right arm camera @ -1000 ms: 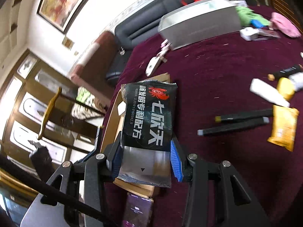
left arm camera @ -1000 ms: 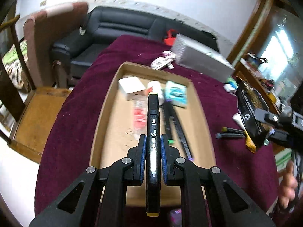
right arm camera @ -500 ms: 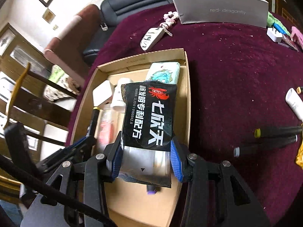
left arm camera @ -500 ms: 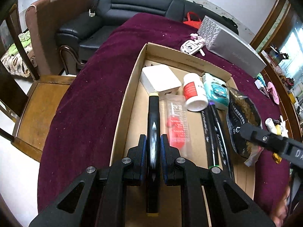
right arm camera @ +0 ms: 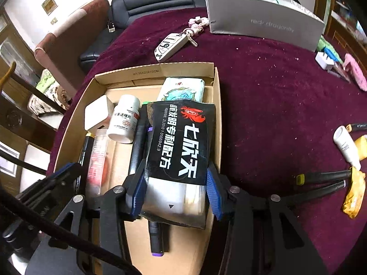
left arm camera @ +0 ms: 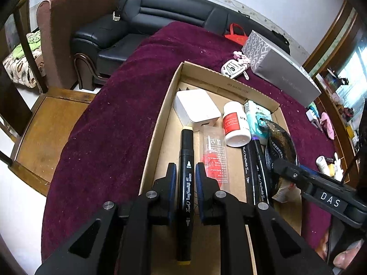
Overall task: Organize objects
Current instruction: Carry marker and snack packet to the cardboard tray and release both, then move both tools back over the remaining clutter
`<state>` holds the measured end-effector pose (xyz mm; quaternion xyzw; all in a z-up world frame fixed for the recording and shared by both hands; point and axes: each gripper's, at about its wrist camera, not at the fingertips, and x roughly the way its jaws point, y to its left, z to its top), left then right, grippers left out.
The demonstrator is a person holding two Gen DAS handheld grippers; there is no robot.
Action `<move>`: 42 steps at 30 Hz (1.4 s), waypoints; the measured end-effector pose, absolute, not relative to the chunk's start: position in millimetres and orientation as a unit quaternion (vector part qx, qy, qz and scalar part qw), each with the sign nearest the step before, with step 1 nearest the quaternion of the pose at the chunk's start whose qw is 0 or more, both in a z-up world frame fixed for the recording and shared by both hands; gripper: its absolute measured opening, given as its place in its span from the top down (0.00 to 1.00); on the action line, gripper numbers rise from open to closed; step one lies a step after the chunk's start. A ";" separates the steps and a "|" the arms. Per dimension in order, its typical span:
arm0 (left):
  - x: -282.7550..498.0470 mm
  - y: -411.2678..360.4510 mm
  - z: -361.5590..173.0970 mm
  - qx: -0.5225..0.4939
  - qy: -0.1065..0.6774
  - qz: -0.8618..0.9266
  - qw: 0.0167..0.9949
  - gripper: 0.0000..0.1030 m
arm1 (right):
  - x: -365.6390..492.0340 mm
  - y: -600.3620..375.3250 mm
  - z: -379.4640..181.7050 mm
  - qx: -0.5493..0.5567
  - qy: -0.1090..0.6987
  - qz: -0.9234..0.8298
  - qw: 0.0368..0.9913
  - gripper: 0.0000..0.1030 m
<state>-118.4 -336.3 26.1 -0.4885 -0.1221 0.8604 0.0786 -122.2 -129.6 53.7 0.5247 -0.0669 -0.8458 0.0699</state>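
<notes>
An open cardboard box (left arm camera: 158, 135) (right arm camera: 149, 71) sits on the maroon cloth. My left gripper (left arm camera: 185, 171) is low in the box's left lane. A black art marker (left arm camera: 187, 151) with yellow ends lies along the floor between its jaws, which are opening, and a thin gap shows on each side of it. My right gripper (right arm camera: 176, 167) has a black foil packet (right arm camera: 183, 137) with a red crab and white lettering between its pads. Its jaws are opening, but the pads still touch the packet's sides. The packet rests over two dark markers (right arm camera: 140, 151) on the box's right side.
In the box: a white adapter (left arm camera: 197, 107), a white pill bottle (left arm camera: 236, 123), a tissue pack (right arm camera: 183, 87), a clear sachet with red contents (left arm camera: 214, 155). On the cloth: a key fob (right arm camera: 170, 45), a grey carton (right arm camera: 263, 23), two markers (right arm camera: 321, 181), a white tube (right arm camera: 345, 144), a yellow sachet (right arm camera: 354, 194). A wooden chair (left arm camera: 48, 130) stands at the left.
Both grippers have come down into the box, the right one swinging in from over the cloth with the packet. In the last half second the left pads eased slightly off the marker.
</notes>
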 end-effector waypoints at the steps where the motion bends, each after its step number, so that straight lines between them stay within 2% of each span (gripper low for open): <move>1: -117.6 -336.6 25.7 -0.488 -0.125 0.860 0.079 0.85 | -122.0 -128.8 54.1 0.523 -0.069 -0.847 0.070 0.54; 9: -103.8 -339.2 25.1 -0.474 -0.164 0.861 0.089 0.81 | -114.6 -107.4 63.4 0.504 -0.135 -0.848 0.091 0.54; 12: -97.9 -337.6 30.3 -0.463 -0.163 0.867 0.092 0.81 | -109.9 -101.6 71.1 0.488 -0.142 -0.857 0.083 0.48; 15: -93.9 -337.5 35.4 -0.448 -0.180 0.870 0.101 0.81 | -107.4 -97.2 78.7 0.477 -0.157 -0.860 0.090 0.48; 18: -92.9 -337.9 42.7 -0.424 -0.202 0.876 0.107 0.80 | -110.5 -101.5 83.9 0.478 -0.193 -0.844 0.147 0.48; 20: -93.7 -337.5 45.0 -0.413 -0.215 0.878 0.111 0.69 | -116.2 -110.2 82.1 0.497 -0.220 -0.816 0.195 0.48; 21: -94.9 -336.5 44.6 -0.410 -0.217 0.879 0.109 0.68 | -118.2 -113.4 80.8 0.504 -0.226 -0.809 0.204 0.48; 35: -101.3 -330.7 19.4 -0.433 -0.241 0.861 0.114 0.68 | -133.4 -104.8 55.2 0.535 -0.211 -0.808 0.126 0.46; 42: -82.8 -335.8 38.3 -0.417 -0.249 0.866 0.117 0.68 | -111.7 -79.7 79.1 0.502 -0.217 -0.827 0.131 0.46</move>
